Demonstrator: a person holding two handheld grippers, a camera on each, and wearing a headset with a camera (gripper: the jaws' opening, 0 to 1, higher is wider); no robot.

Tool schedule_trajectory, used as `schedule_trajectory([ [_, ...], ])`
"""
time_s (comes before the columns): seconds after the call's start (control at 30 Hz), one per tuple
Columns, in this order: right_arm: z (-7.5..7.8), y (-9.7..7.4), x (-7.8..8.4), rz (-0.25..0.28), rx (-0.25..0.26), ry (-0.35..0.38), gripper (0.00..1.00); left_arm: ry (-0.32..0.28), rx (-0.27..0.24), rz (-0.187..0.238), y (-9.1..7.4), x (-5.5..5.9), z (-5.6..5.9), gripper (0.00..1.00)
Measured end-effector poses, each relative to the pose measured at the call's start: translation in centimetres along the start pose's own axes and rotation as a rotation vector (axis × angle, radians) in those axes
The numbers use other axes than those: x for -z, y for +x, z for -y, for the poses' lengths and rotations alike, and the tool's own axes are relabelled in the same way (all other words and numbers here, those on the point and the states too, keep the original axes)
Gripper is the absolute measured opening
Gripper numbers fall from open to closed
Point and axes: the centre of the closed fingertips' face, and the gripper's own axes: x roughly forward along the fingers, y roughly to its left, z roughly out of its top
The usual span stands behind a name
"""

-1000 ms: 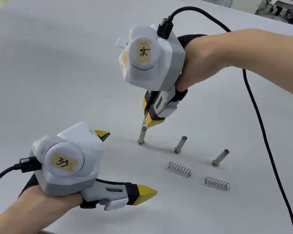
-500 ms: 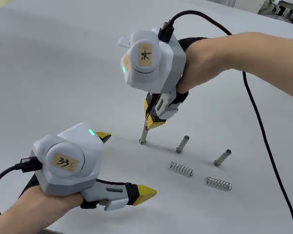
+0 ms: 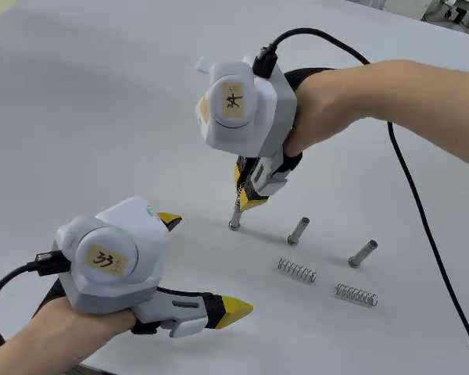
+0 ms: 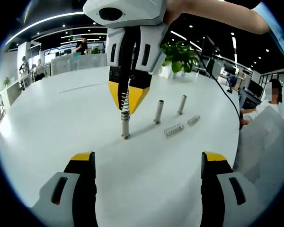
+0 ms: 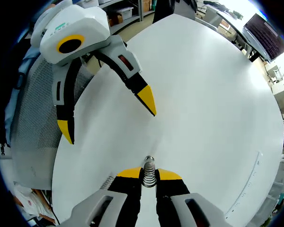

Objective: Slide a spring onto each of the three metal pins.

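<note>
Three metal pins stand on the white table: the left pin (image 3: 235, 219), the middle pin (image 3: 298, 230) and the right pin (image 3: 362, 253). My right gripper (image 3: 246, 200) points down over the left pin, shut on a spring (image 4: 125, 101) held upright. The spring's lower end meets the top of that pin (image 4: 126, 126). From above, the spring (image 5: 149, 172) shows pinched between the yellow fingertips (image 5: 128, 174). Two loose springs (image 3: 297, 270) (image 3: 356, 294) lie in front of the other pins. My left gripper (image 3: 203, 266) hovers open to the left, with nothing in it.
A black cable (image 3: 422, 219) trails from the right gripper across the table on the right. In the left gripper view, plants (image 4: 180, 54) and seated people stand beyond the table's far edge (image 4: 80, 64). Bare white tabletop (image 3: 102, 94) lies around the pins.
The right gripper with its spring has sunk a little lower over the left pin. The head camera has shifted slightly. The left gripper has stayed where it was.
</note>
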Motion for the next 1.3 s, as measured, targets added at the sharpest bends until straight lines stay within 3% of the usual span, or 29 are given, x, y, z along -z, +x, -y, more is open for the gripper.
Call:
schedule_trajectory([
  [0.2, 0.0, 1.0, 0.1, -0.011, -0.011, -0.007, 0.07, -0.01, -0.012, 0.0, -0.2, 0.2, -0.4, 0.91],
  [0.8, 0.0, 3.1, 0.6, -0.037, -0.015, -0.044, 0.07, -0.018, -0.009, 0.002, -0.1, 0.3, -0.3, 0.9],
  [1.3, -0.2, 3.9, 0.4, -0.027, -0.009, -0.044, 0.08, -0.024, -0.007, -0.005, -0.3, 0.8, -0.3, 0.9],
])
